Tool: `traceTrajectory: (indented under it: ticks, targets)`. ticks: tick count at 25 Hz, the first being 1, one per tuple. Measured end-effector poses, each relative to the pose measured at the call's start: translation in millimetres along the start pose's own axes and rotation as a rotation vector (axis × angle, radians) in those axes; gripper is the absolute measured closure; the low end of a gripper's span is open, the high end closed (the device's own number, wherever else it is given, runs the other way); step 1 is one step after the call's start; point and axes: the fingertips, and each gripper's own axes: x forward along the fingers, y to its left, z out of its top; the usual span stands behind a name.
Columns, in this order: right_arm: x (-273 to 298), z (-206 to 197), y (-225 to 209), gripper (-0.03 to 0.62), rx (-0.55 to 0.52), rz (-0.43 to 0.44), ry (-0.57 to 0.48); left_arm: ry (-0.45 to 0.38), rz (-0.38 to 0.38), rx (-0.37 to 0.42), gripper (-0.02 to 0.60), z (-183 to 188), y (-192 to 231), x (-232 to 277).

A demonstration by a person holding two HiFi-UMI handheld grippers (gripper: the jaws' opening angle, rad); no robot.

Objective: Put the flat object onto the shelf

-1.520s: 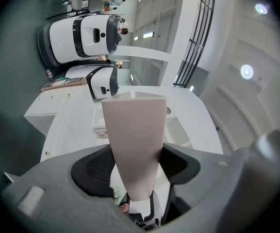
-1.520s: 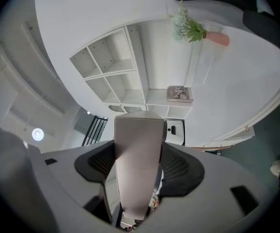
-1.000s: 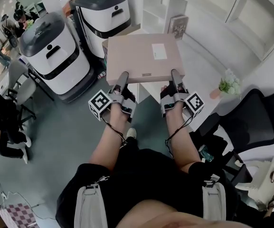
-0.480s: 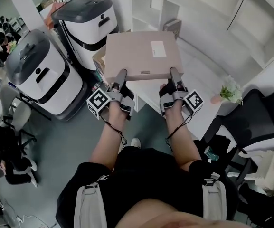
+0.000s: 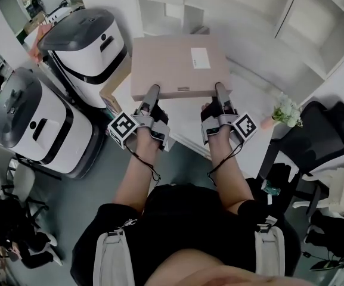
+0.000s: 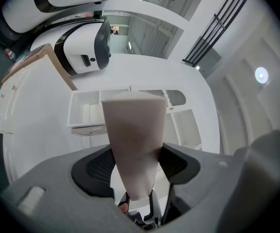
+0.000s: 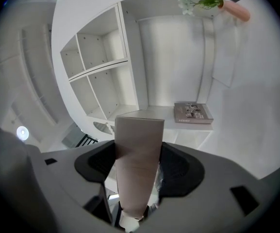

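The box (image 5: 177, 64) hangs level before the white shelf (image 5: 315, 34), gripped at its near edge. The left claw (image 5: 152, 94) and right claw (image 5: 222, 93) are each clamped wide on it. A pink vase (image 5: 269, 121) with flowers (image 5: 287, 108) stands at the right. The right gripper view plainly shows a book (image 7: 193, 112) lying flat in one shelf compartment. Only the head view and left gripper view show the two white machines (image 5: 88, 43) on the left.
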Motion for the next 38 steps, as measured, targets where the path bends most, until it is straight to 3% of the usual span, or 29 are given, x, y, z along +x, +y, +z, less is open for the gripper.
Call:
traceTrajectory:
  ticks: [10, 23, 38]
  targets:
    - [8, 36, 26, 0.313, -0.081, 0.038, -0.099, 0.116, -0.106, -0.048, 0.29, -10, -20, 54]
    - [3, 72, 68, 0.315, -0.155, 0.094, -0.163, 0.184, -0.211, -0.06, 0.29, -27, -57, 99]
    - [28, 113, 95, 0.315, -0.181, 0.119, -0.245, 0.247, -0.25, -0.05, 0.29, -30, -90, 169]
